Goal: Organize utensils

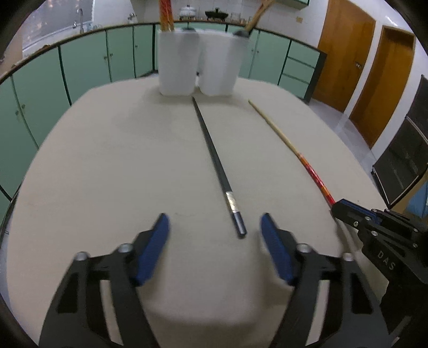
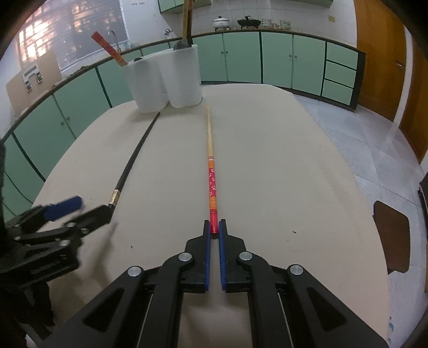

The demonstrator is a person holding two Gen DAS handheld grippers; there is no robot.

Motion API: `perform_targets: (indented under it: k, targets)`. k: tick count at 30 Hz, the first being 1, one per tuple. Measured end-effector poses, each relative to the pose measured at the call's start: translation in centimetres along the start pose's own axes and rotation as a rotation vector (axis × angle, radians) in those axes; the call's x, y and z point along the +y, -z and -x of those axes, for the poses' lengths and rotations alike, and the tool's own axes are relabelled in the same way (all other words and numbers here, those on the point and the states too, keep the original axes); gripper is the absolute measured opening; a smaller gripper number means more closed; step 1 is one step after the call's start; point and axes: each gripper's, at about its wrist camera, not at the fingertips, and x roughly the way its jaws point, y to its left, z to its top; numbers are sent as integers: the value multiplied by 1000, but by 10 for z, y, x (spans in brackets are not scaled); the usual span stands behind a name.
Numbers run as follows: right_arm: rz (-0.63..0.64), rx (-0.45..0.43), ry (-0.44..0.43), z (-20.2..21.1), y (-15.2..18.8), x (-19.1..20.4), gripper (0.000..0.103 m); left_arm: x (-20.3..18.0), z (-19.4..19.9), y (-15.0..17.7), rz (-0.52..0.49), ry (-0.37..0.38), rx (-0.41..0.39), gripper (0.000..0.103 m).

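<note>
Beige worktop (image 1: 107,160), wide and rounded, with green cabinets (image 1: 80,67) behind it and brown doors (image 1: 345,59) at the far right. At the far edge of the worktop, white utensil holder (image 1: 198,61) with rounded compartments, upright; red-patterned sticks (image 1: 165,13) rising from its left compartment and a wooden handle (image 1: 258,14) leaning out of the right one.

Lying flat on the worktop, two long chopsticks, well apart, both with thin tips near the holder. Black chopstick (image 1: 214,158) with a silver band close to its thick end, seen in the left wrist view between the two blue pads (image 1: 155,249) of the left tool (image 1: 215,222), nearer to the right pad. Left tool open, pads not touching the black chopstick, thick end lying just ahead of the gap. Red and wooden chopstick (image 2: 211,171) to the right of the black one, pale at the far half, red with small white flowers and orange stripes at the near half.

Right tool (image 2: 214,227) closed on the thick red end of this chopstick, both blue pads pressed against it from the sides. Chopstick in line with the tool, pointing away toward the holder; cannot tell whether lifted or resting on the worktop.
</note>
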Motion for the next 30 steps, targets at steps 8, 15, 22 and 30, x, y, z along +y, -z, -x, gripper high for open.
perform_targets:
  k: [8,15,22,30]
  targets:
    - [-22,-2,-29,1,2,-5,6,-5,-1,-4,-5,0,-6,15]
    - [-12,-4,-30,2,1,-3,6,-3,3,-3,20,4,-19,7]
    - [26,-48,-23,16,-4,5,6,0,33,-7,1,-11,-85,6]
    - [59,-125,-27,50,-29,8,6,3,83,-31,-27,-18,-211,6]
